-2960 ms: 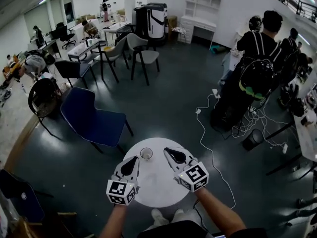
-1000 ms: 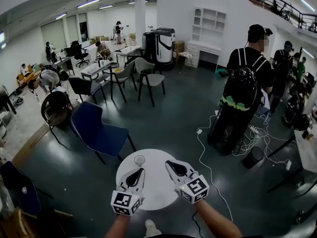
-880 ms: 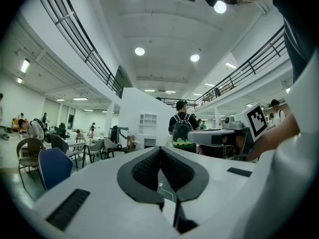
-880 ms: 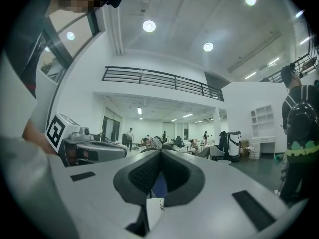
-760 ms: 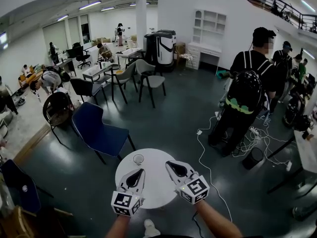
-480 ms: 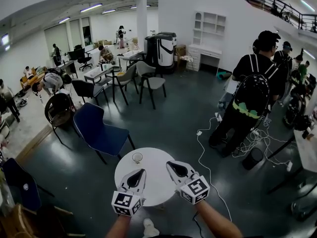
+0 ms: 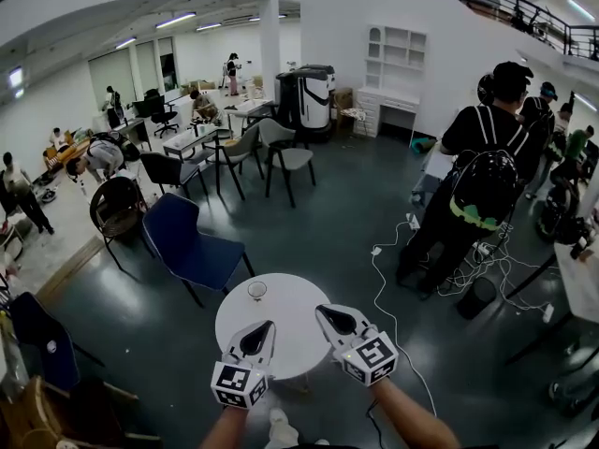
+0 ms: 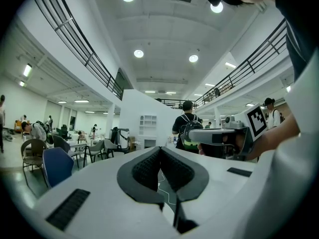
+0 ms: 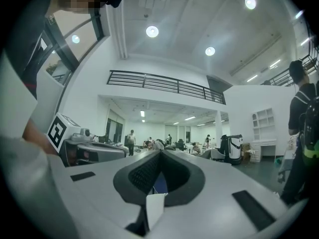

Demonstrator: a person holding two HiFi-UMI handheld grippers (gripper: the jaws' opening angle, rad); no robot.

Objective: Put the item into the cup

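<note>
I hold the left gripper (image 7: pixel 264 325) and right gripper (image 7: pixel 324 311) side by side over the table (image 7: pixel 292 299) — both closed, empty. The cup (image 7: pixel 256 290) sits beyond.

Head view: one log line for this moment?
left tool: shut, empty | right tool: shut on white piece | cup: upright on table, apart from both tools

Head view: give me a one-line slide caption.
Both shut, the left gripper and right gripper hover over a round white table with a cup near its far edge.
</note>
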